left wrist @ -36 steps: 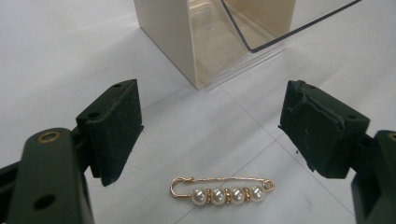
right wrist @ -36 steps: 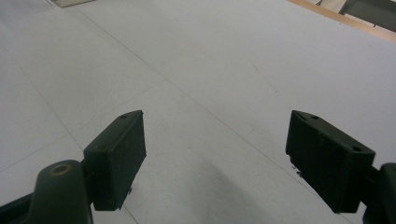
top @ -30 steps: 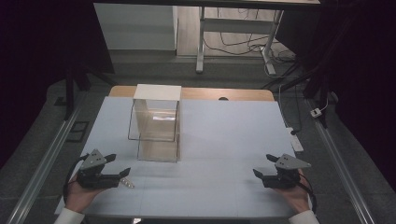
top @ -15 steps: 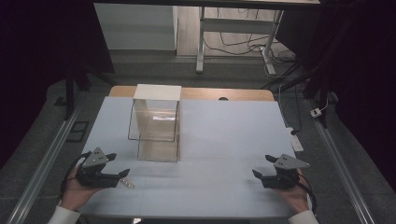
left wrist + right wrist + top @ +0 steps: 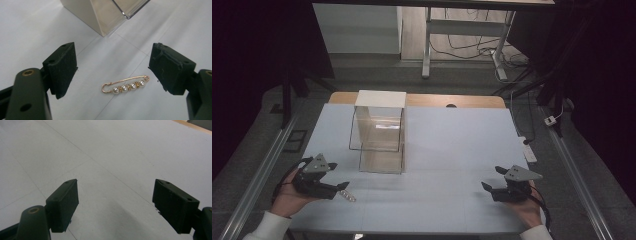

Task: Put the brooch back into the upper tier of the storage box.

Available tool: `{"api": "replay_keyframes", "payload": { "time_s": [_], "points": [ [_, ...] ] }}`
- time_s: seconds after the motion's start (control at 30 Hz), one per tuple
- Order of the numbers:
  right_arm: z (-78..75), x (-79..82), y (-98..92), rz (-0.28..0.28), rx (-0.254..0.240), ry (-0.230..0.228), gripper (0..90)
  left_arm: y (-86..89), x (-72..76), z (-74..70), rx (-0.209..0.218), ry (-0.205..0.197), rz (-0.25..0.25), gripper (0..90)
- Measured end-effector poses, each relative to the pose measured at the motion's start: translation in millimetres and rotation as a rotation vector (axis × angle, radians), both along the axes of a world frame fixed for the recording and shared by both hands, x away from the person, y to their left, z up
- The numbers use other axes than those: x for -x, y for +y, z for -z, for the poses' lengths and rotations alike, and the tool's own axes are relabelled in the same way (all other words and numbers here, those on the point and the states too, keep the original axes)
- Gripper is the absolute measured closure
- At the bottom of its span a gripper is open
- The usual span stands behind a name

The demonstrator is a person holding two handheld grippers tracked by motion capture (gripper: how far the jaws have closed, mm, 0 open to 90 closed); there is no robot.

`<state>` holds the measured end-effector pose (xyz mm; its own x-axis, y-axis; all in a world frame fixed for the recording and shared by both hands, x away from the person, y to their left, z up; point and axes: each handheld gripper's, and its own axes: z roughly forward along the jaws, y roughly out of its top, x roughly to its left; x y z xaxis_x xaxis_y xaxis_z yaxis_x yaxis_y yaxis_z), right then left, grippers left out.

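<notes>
Pearls, four of them, sit on one gold brooch pin [image 5: 126, 85] at lower centre of my left gripper view, lying between my left gripper [image 5: 112, 71]'s wide-open jaws, untouched. One clear box [image 5: 378, 131] stands upper left. My right gripper [image 5: 115, 202] gapes wide, holding nothing.

black hand-held gripper [image 5: 343, 186], grey three-cornered plates, brass-ringed screw holes, white sleeves [image 5: 268, 226]

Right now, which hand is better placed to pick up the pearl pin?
Left. The left gripper hangs open just over the pearl brooch pin, which lies between its jaws. The right gripper sits open at the table's far side, over bare white table.
</notes>
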<state>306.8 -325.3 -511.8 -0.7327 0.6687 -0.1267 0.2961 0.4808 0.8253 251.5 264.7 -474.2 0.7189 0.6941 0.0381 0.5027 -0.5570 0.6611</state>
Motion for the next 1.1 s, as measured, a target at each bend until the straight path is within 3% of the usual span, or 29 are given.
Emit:
{"api": "replay_keyframes", "payload": {
  "time_s": [0.23,0.5,0.8,1.1],
  "points": [
    [0.5,0.4,0.1,-0.002,0.005,0.006,20.6,-5.4,-9.3,-0.8,-0.068,0.050,0.091,22.5],
    [1.4,0.5,1.0,-0.007,0.011,0.011,20.7,-16.0,-8.9,8.9,-0.133,0.102,0.189,22.4],
    [1.6,0.6,1.3,-0.002,0.018,0.015,20.7,-19.5,-11.2,14.6,-0.155,0.138,0.219,23.3],
    [2.1,0.7,1.7,-0.001,0.024,0.018,20.7,-24.8,-15.0,22.1,-0.231,0.179,0.257,23.5]
  ]
}}
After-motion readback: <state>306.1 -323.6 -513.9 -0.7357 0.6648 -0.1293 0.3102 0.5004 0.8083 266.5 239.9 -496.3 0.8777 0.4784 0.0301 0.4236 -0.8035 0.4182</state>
